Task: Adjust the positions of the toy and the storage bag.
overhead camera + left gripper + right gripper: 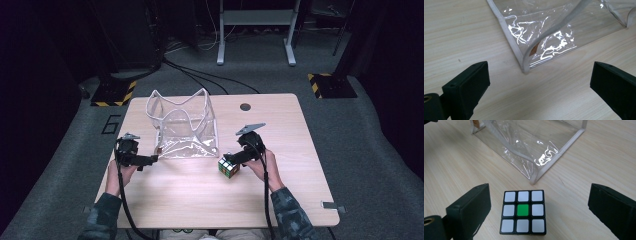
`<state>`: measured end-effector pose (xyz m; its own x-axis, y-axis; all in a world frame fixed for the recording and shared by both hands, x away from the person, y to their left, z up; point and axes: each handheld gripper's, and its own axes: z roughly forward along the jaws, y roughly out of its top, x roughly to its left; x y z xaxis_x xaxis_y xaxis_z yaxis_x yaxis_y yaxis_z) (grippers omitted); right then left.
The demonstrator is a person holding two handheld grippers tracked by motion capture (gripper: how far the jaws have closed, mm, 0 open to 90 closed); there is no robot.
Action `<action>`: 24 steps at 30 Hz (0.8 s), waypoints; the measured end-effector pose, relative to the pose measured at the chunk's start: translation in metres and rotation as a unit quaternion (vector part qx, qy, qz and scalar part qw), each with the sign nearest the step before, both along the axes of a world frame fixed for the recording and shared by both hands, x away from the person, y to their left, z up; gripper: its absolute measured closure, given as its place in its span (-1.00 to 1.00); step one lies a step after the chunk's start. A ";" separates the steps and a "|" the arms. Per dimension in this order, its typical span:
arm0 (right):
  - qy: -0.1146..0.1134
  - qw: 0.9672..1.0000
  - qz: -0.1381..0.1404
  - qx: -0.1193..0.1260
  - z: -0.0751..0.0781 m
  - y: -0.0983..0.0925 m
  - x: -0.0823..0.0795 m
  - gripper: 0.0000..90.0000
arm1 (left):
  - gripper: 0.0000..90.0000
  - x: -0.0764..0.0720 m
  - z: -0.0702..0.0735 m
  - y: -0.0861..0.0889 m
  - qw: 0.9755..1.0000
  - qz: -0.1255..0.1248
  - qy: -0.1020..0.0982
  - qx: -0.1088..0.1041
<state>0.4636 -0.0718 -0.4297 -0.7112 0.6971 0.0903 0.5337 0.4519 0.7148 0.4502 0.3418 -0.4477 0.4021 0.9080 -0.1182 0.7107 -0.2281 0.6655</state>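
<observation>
In the high view, a light wooden table (200,200) carries a clear plastic bag (185,127) standing open near its middle, white-trimmed rim uppermost. A puzzle cube (228,167) sits on the wood at about 4 o'clock from the bag, just off the bag's near right corner. The right gripper (231,160) comes in from 3 o'clock of the cube, its tips right at the cube's upper edge; whether they touch cannot be told here. The left gripper (150,160) lies at 9 o'clock of the bag's near left corner, tips just beside the trim, well apart from the cube.

In the left gripper view, the left gripper (537,85) has its jaws spread wide, with bare wood between them. The bag's corner (525,68) lies at 12 o'clock from the gap, near but apart from both jaws, its clear wall crinkled and glinting.

In the right gripper view, the right gripper (539,212) is also spread wide. The cube (523,211) rests on the table between the jaws, closer to the one at 9 o'clock and clear of the one at 3 o'clock. Its top face shows white tiles around a green centre. The bag (531,147) lies at 12 o'clock beyond the cube, one trimmed corner pointing toward it, near yet not touching.
</observation>
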 end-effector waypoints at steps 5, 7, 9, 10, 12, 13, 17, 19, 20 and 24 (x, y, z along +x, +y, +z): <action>0.002 1.000 0.006 0.002 0.008 0.002 0.007 -0.91 | -0.93 0.006 0.010 0.004 1.000 -0.002 -0.001 -0.012; 0.004 1.000 0.006 0.006 0.010 0.003 0.010 -0.91 | -0.93 0.007 0.012 0.005 1.000 -0.005 0.000 -0.012; 0.010 1.000 0.006 0.005 0.013 0.004 0.013 -0.90 | -0.92 0.010 0.016 0.005 1.000 -0.004 -0.002 -0.016; 0.010 1.000 0.006 0.005 0.013 0.004 0.013 -0.90 | -0.92 0.011 0.018 0.006 1.000 -0.006 -0.002 -0.014; 0.009 1.000 0.010 0.007 0.016 0.007 0.017 -0.90 | -0.92 0.015 0.023 0.008 1.000 -0.005 -0.001 -0.018; 0.009 1.000 0.013 0.006 0.018 0.007 0.019 -0.90 | -0.92 0.017 0.024 0.009 1.000 -0.006 -0.003 -0.020; 0.004 1.000 0.016 0.010 0.025 0.011 0.023 -0.90 | -0.92 0.022 0.033 0.012 1.000 -0.004 -0.006 -0.027; 0.003 1.000 0.018 0.009 0.029 0.013 0.026 -0.90 | -0.92 0.023 0.036 0.013 1.000 -0.005 -0.006 -0.028; 0.003 1.000 0.018 0.010 0.031 0.014 0.027 -0.90 | -0.92 0.024 0.038 0.014 1.000 -0.005 -0.009 -0.029; 0.016 1.000 0.017 0.014 0.039 0.017 0.032 -0.90 | -0.91 0.030 0.050 0.018 0.999 -0.005 -0.013 -0.034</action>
<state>0.4961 -0.0545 -0.3910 -0.7306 0.6698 0.1326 0.5411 0.4495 0.7108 0.4806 0.3594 -0.3976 0.4153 0.8940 -0.1685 0.6903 -0.1891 0.6983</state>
